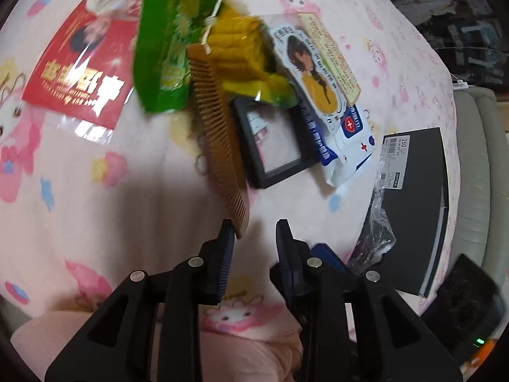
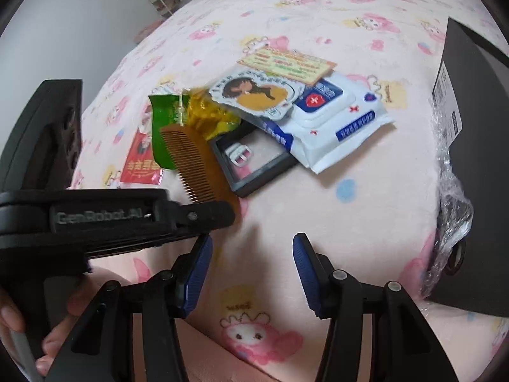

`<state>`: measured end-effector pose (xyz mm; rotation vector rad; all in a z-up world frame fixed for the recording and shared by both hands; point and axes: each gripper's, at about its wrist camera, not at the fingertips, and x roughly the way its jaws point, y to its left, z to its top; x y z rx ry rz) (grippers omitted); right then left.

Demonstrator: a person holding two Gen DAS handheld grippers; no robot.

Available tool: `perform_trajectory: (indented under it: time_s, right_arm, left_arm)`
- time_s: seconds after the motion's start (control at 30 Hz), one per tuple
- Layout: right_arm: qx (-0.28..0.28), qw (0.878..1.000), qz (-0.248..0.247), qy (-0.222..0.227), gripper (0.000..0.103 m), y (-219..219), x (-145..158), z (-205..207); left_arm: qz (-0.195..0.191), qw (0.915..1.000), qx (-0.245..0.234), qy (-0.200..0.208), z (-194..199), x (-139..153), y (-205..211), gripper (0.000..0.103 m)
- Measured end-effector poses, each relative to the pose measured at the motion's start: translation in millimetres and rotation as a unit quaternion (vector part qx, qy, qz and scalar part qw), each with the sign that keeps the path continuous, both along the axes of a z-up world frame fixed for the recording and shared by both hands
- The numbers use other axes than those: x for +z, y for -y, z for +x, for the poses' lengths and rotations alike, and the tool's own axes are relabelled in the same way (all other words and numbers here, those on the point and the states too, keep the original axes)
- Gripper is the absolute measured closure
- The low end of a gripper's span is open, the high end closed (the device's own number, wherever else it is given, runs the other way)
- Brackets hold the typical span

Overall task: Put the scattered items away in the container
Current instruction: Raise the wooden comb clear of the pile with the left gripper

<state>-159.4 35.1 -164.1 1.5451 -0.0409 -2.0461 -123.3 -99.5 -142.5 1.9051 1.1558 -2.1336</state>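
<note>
Black box (image 2: 477, 172) — crinkled plastic wrap (image 2: 451, 203) at its opening.

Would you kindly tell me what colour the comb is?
The comb is amber-brown, clearest in the right wrist view.

The bed cover (image 2: 318, 210) is soft, matt fleece-like cloth. The comb (image 2: 194, 165) looks like smooth amber plastic. The green packet (image 1: 165, 47) and the wipes pack (image 2: 337, 121) are glossy film. The black box (image 1: 413, 203) is matt card, with crinkled clear wrap (image 2: 451, 210) beside it.
</note>
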Motion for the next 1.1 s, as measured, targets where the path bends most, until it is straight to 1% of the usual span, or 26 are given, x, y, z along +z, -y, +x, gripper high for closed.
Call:
perform_trajectory:
  time_s: [0.03,0.07,0.13,0.17,0.23,0.27,0.37,0.43,0.47,0.53,0.6,0.63,0.67,0.7,0.77,0.8,0.87,0.97,1.03,1.1]
  right_arm:
    - [-0.002,1.000,0.003,0.000,0.054,0.7,-2.9,0.5]
    - [-0.002,1.000,0.003,-0.002,0.054,1.0,-5.0,1.4]
    - [-0.008,1.000,-0.004,0.000,0.054,-1.2,-6.3,-3.5]
    - [-0.013,1.000,-0.010,0.003,0.054,-1.1,-8.2,-5.8]
    - [-0.021,0.999,-0.022,0.012,0.054,0.8,-12.0,-8.8]
    - [-0.023,0.999,-0.023,0.015,0.054,2.1,-13.4,-10.1]
    - [-0.021,0.999,-0.028,0.027,0.054,7.5,-17.7,-11.6]
    - [0.003,0.998,-0.040,0.045,0.052,16.7,-23.9,-9.1]
    - [0.018,0.998,-0.041,0.052,0.050,22.6,-28.9,-8.3]
    - [0.041,0.997,-0.037,0.057,0.050,33.1,-37.8,-8.9]
    - [0.034,0.996,-0.055,0.062,0.050,34.7,-41.1,-14.2]
    - [0.029,0.995,-0.064,0.065,0.050,34.5,-41.5,-16.3]
    - [0.025,0.995,-0.073,0.066,0.052,35.8,-42.0,-18.4]
    - [0.018,0.995,-0.078,0.066,0.059,36.4,-42.3,-19.5]
    - [0.003,0.994,-0.085,0.064,0.070,38.0,-42.3,-19.8]
    - [-0.004,0.994,-0.089,0.063,0.076,40.1,-42.0,-19.0]
    - [-0.013,0.994,-0.092,0.056,0.085,41.9,-39.4,-15.1]
    - [-0.021,0.995,-0.087,0.037,0.093,37.0,-30.1,-4.7]
    - [-0.033,0.995,-0.086,0.029,0.094,28.8,-22.6,-1.8]
    - [-0.040,0.995,-0.090,0.024,0.094,18.1,-14.9,0.4]
  left_arm:
    - [0.004,1.0000,-0.002,0.000,2.5,4.5,2.7,0.075]
    - [0.000,1.0000,-0.003,-0.003,5.1,7.7,6.4,0.074]
    - [-0.022,0.9997,-0.003,-0.014,8.9,16.3,15.3,0.073]
    - [-0.025,0.9995,-0.003,-0.018,13.7,20.0,19.3,0.072]
    - [-0.016,0.9994,0.009,-0.028,18.3,25.8,34.9,0.072]
    - [-0.018,0.9991,0.014,-0.034,15.8,26.2,40.3,0.072]
    - [-0.053,0.9969,0.043,-0.039,5.7,25.7,67.0,0.072]
    - [-0.065,0.9966,0.042,-0.030,-6.1,17.0,81.4,0.072]
    - [-0.065,0.9970,0.036,-0.021,-12.7,9.2,84.8,0.072]
    - [-0.048,0.9984,0.030,0.000,-23.9,-9.4,92.2,0.075]
    - [-0.019,0.9993,0.032,0.001,-26.9,-19.6,96.1,0.084]
    - [-0.014,0.9995,0.030,-0.002,-27.7,-21.1,96.0,0.086]
    - [-0.019,0.9995,0.027,-0.004,-28.3,-20.5,95.1,0.088]
    - [-0.023,0.9994,0.024,-0.006,-28.7,-19.9,94.0,0.089]
    - [-0.022,0.9996,0.016,-0.004,-28.3,-19.7,89.4,0.096]
    - [-0.019,0.9998,0.010,-0.003,-28.0,-19.7,86.1,0.097]
    - [-0.018,0.9998,-0.002,-0.004,-27.6,-17.4,79.4,0.097]
    - [-0.034,0.9988,-0.033,-0.009,-29.3,-11.2,67.8,0.097]
    - [-0.027,0.9980,-0.057,-0.009,-30.0,-10.2,61.1,0.097]
    - [-0.028,0.9977,-0.061,-0.012,-28.0,-6.4,60.6,0.094]
